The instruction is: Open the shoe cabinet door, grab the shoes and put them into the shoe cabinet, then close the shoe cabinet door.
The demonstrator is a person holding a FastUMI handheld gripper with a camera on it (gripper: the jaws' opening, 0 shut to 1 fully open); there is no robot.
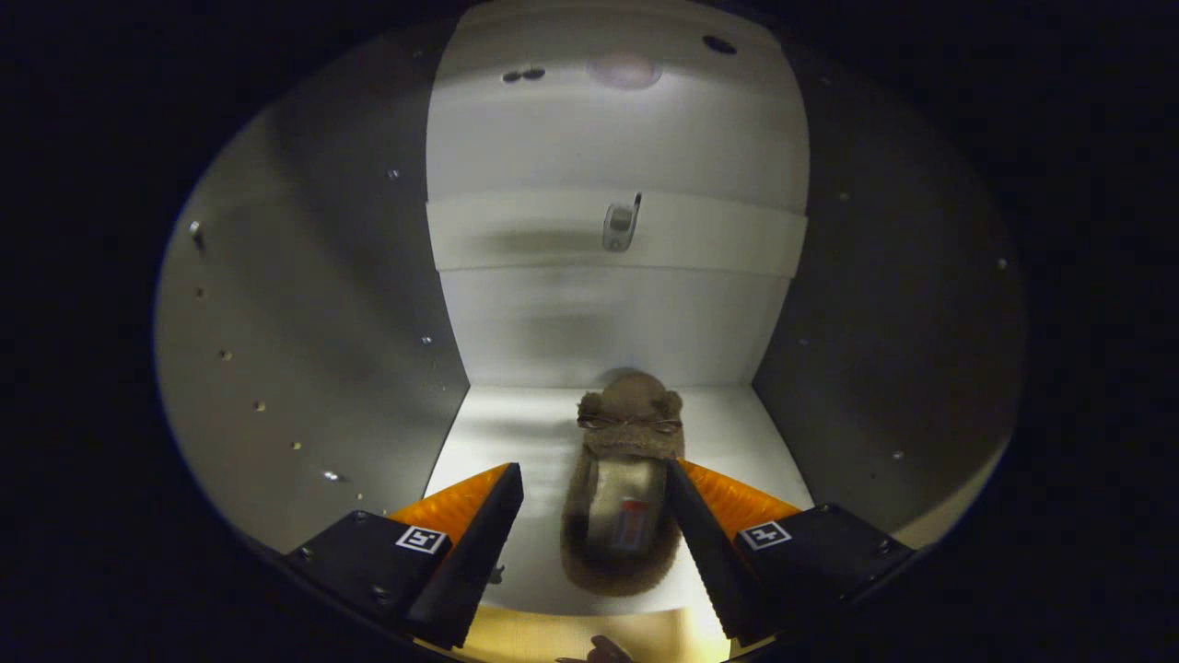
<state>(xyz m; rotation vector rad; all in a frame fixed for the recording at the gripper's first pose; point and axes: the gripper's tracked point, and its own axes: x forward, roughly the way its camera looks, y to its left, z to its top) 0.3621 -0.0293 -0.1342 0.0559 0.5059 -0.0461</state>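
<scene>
Looking along our tongs (594, 516) in the gripper view, we see right into the shoe cabinet (313, 350). The door must be open, because we can see all the way to the back wall (617, 322). A fuzzy brown slipper (624, 488) lies flat on the white shelf (497, 433) inside. Its toe points at the back wall and its heel is near the front edge, so it fits fully in. The slipper lies between the two fingers. The tongs are spread wide. The right finger (691, 516) is just beside the slipper, maybe touching its side; we cannot tell. The left finger (493, 525) is apart from it, with bare shelf between. So we think the tongs are not holding the shoe. We think the shoe is placed now. A small metal clip (621, 224) sits on the back wall, high above the slipper. The door is not yet closed.
</scene>
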